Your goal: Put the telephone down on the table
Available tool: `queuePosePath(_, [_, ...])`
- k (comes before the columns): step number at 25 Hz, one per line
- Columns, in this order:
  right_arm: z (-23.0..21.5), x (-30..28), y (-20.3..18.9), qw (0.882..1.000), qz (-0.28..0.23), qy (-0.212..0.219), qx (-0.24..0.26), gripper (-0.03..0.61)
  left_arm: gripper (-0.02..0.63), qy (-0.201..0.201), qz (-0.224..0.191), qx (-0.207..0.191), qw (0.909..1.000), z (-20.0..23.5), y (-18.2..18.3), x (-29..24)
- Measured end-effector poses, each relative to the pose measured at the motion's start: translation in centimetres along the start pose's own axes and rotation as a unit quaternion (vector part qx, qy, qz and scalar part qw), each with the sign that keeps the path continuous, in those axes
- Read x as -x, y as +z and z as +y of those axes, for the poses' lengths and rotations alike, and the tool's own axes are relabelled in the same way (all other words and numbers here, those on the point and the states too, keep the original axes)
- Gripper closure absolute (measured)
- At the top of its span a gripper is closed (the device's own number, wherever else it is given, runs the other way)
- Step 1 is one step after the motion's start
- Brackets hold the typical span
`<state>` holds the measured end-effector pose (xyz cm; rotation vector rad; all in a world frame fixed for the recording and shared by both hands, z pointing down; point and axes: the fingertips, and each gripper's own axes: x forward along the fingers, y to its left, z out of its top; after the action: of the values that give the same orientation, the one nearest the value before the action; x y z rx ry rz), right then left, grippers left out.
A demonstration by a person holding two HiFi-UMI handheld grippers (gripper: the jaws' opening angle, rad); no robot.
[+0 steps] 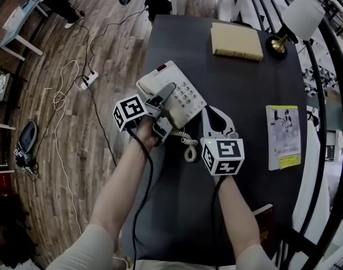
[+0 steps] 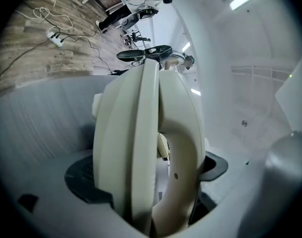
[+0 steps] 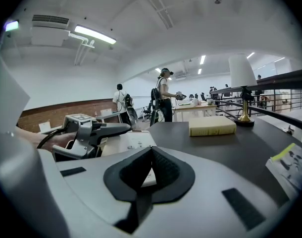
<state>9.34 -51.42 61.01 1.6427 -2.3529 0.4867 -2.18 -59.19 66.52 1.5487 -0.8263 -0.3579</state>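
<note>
The cream telephone (image 1: 180, 94) sits at the left edge of a dark table (image 1: 239, 83), its body partly past that edge; whether it rests on the tabletop or is held just above it cannot be told. The left gripper (image 1: 163, 97) is clamped on the telephone, with base and handset both wedged between its jaws. The coiled cord (image 1: 188, 145) trails from the telephone's near end toward the person. Just right of the telephone, the right gripper (image 1: 213, 117) hovers low over the tabletop with its jaws drawn together and nothing between them. Beyond the telephone, toward the far end, lies a thick yellowish book (image 1: 236, 41), and past that stands a brass-footed lamp (image 1: 295, 21) with a white shade. Well right of the telephone, a yellow-edged booklet (image 1: 284, 136) lies flat. Left of the telephone, off the table, a power strip (image 1: 87, 82) and loose cables lie on the wooden floor (image 1: 59, 151).
</note>
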Motion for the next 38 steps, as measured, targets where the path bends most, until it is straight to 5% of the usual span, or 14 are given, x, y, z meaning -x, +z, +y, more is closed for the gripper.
queuePosePath(11, [0.0, 2.1, -0.4, 1.000, 0.010, 0.004, 0.017, 0.575, 0.095, 0.159, 0.083, -0.001, 0.9838, 1.0, -1.3, 0.2])
queuePosePath(19, [0.3, 3.6, -1.0, 0.999, 0.021, 0.015, 0.022, 0.575, 0.094, 0.186, 0.091, -0.004, 0.9783, 3.7, -2.0, 3.0])
queuePosePath(28, [1.7, 5.1, 0.3, 0.999, 0.024, 0.024, 0.025, 0.575, 0.094, 0.202, 0.067, -0.023, 0.9768, 1.2, -1.1, 6.1])
queuePosePath(34, [3.1, 7.6, 3.9, 0.999, 0.001, 0.021, 0.040, 0.577, 0.094, 0.186, 0.011, -0.068, 0.9802, -4.3, -0.5, 9.4])
queuePosePath(38, [4.2, 10.4, 7.1, 0.998, -0.022, 0.017, 0.048, 0.577, 0.095, 0.162, -0.022, -0.148, 0.9755, -10.2, -0.4, 12.2])
